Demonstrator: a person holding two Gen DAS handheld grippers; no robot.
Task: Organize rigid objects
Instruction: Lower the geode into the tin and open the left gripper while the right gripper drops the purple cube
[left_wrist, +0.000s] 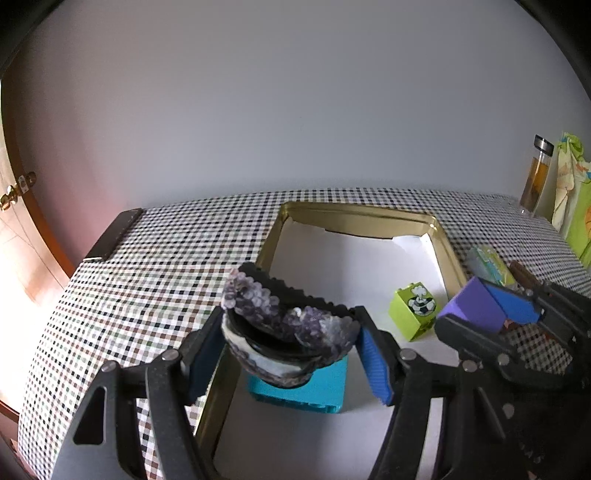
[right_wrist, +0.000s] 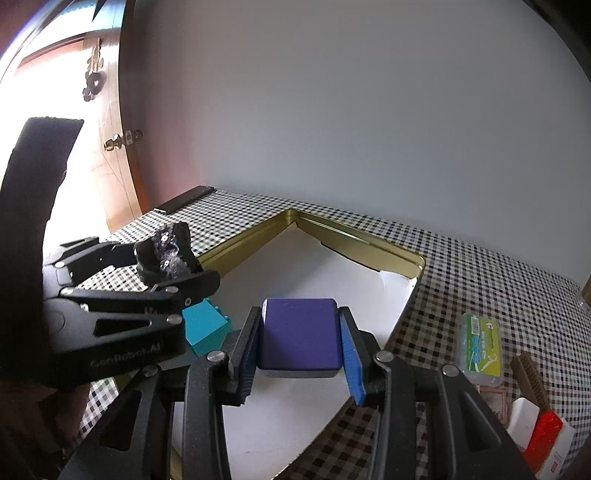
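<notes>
My left gripper (left_wrist: 290, 350) is shut on a dark purple beaded piece (left_wrist: 284, 325) and holds it above the gold tin tray (left_wrist: 448, 251), over a teal block (left_wrist: 314, 391). The beaded piece also shows in the right wrist view (right_wrist: 166, 254). My right gripper (right_wrist: 299, 354) is shut on a purple box (right_wrist: 299, 336), held over the tray's white lining (right_wrist: 321, 266). In the left wrist view the purple box (left_wrist: 476, 306) hangs over the tray's right rim. A lime green block (left_wrist: 413, 310) stands inside the tray.
The table has a checked cloth (left_wrist: 147, 277). A floss-pick case (right_wrist: 480, 343), a brown comb (right_wrist: 532, 384) and a red and white item (right_wrist: 539, 432) lie right of the tray. A black remote (left_wrist: 114, 232) lies at the far left edge. A bottle (left_wrist: 537, 177) stands far right.
</notes>
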